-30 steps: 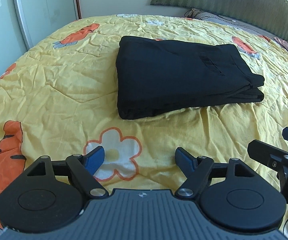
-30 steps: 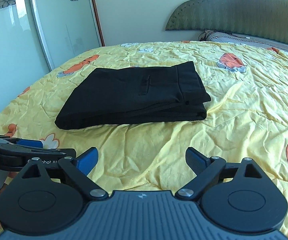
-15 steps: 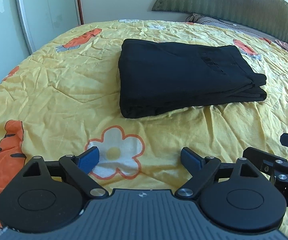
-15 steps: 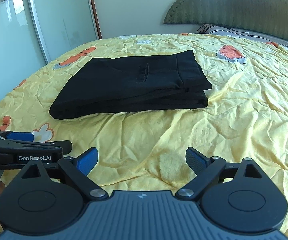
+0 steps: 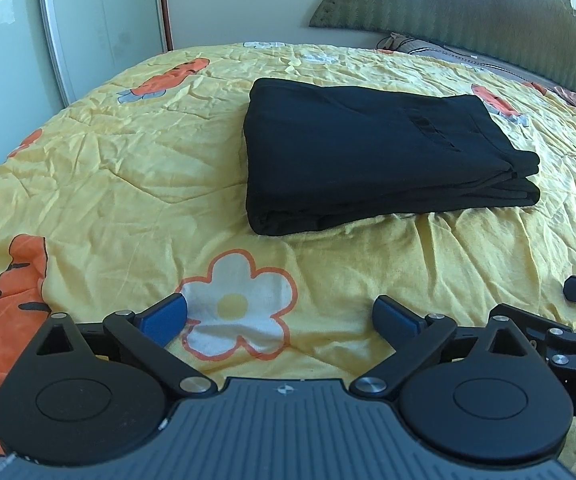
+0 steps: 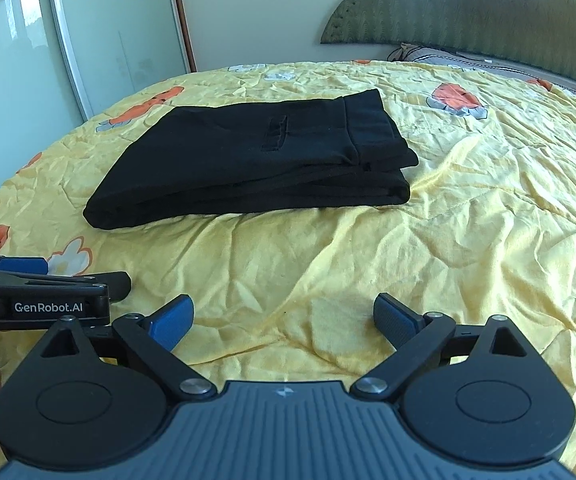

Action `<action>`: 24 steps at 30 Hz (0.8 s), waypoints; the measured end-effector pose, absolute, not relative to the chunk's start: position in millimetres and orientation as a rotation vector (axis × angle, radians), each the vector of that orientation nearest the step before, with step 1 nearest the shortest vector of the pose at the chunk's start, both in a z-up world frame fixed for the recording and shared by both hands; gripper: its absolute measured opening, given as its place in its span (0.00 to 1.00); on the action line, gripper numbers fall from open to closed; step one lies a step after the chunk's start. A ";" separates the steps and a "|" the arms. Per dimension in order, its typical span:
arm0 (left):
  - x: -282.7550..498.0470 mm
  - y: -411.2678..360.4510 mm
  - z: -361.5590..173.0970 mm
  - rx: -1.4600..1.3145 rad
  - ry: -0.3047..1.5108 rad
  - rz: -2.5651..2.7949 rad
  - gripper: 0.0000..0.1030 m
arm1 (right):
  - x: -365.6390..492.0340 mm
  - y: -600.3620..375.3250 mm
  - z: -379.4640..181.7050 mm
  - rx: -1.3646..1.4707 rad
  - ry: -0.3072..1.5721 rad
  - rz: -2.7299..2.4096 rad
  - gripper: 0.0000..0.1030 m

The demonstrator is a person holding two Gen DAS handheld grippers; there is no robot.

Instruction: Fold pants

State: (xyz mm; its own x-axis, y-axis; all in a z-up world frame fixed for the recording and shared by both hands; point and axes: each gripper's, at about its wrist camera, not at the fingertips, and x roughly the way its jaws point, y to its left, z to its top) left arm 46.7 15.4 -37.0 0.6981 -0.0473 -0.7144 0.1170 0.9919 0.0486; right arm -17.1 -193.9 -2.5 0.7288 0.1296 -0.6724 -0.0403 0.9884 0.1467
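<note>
Left claw (image 5: pixel 279 314): jaws opening, now wide apart; nothing between them but the flower print on the bedspread; it hangs low over the bed's near part, well apart from the pants
Right claw (image 6: pixel 281 316): jaws wide apart and empty; also low over the near bedspread, just beside the left claw, whose arm shows at the left edge of the right wrist view
Pants (image 5: pixel 376 152): black, lying mid-bed as a flat rectangular stack; several layers show along the near edge and at the right end; a back pocket faces up; neither claw touches them
Bed (image 5: pixel 107 168): yellow crumpled bedspread with carrot and flower prints; headboard at the far side
Progress: by my reading the folding is done; the stack looks squared and compact, with no loose leg trailing; nothing obvious is left beyond perhaps a light tidy of the slightly offset right end
Change from earlier frame: left jaws stand visibly wider than a second ago; right jaws unchanged; pants lie the same; both views have shifted only slightly
</note>
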 end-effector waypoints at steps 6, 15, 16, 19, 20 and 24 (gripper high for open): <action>46.4 17.3 -38.7 0.086 0.785 -0.096 0.99 | -16.5 -193.4 -5.8 0.119 0.742 0.090 0.97; 46.3 17.6 -38.9 0.085 0.783 -0.098 0.99 | -16.4 -189.3 -8.2 0.088 0.739 0.088 0.99; 46.3 17.6 -38.9 0.085 0.783 -0.098 0.99 | -16.4 -189.2 -8.3 0.088 0.738 0.088 0.99; 46.4 17.7 -39.0 0.085 0.783 -0.098 0.99 | -16.5 -188.9 -8.5 0.084 0.737 0.088 1.00; 46.5 17.8 -39.1 0.085 0.783 -0.098 0.99 | -16.6 -188.5 -8.6 0.082 0.736 0.088 1.00; 46.3 17.9 -39.0 0.084 0.783 -0.098 0.99 | -17.0 -187.8 -9.5 0.078 0.734 0.088 1.00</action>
State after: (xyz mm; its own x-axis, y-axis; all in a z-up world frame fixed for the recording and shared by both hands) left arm 46.3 17.9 -39.0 0.7045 -0.0569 -0.7075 0.1195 0.9921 0.0392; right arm -17.0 -187.8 -9.5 0.7394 0.1069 -0.6647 -0.0525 0.9935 0.1014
